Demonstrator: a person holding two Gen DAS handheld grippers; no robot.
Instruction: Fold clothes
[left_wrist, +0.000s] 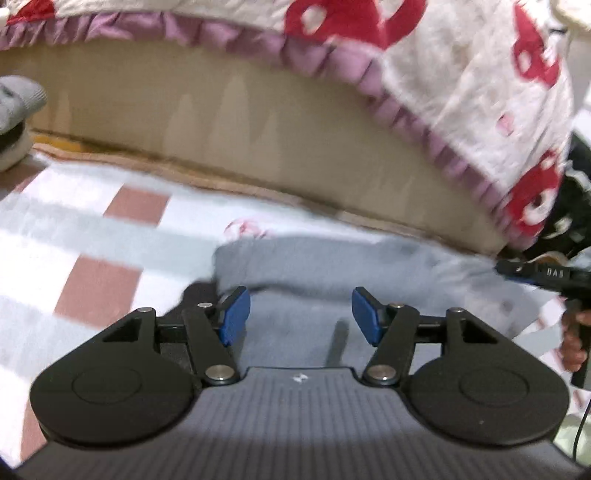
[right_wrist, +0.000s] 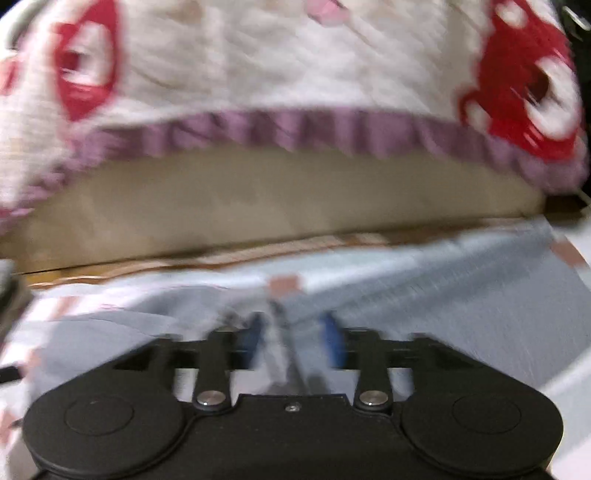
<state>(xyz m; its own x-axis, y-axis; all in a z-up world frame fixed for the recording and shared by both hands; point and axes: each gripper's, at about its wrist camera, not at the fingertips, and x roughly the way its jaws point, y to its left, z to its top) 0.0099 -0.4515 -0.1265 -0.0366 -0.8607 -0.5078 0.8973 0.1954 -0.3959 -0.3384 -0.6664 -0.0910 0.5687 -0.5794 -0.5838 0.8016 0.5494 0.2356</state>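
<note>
A pale grey-blue cloth garment (left_wrist: 332, 266) lies rumpled on the checked white, grey and reddish bedsheet (left_wrist: 92, 236), the left gripper (left_wrist: 301, 314) spread above it, the right gripper (right_wrist: 295, 339) blurred with cloth between its fingers, grip uncertain.

The garment (left_wrist: 332, 266) is plain pale blue-grey. The sheet (left_wrist: 55, 236) beneath it is checked in white, pale grey and dusty red-brown squares. Along its far edge hangs a quilt (right_wrist: 258, 66) of cream with red motifs and a mauve frill. Both grippers are black with blue pads (left_wrist: 234, 314).
</note>
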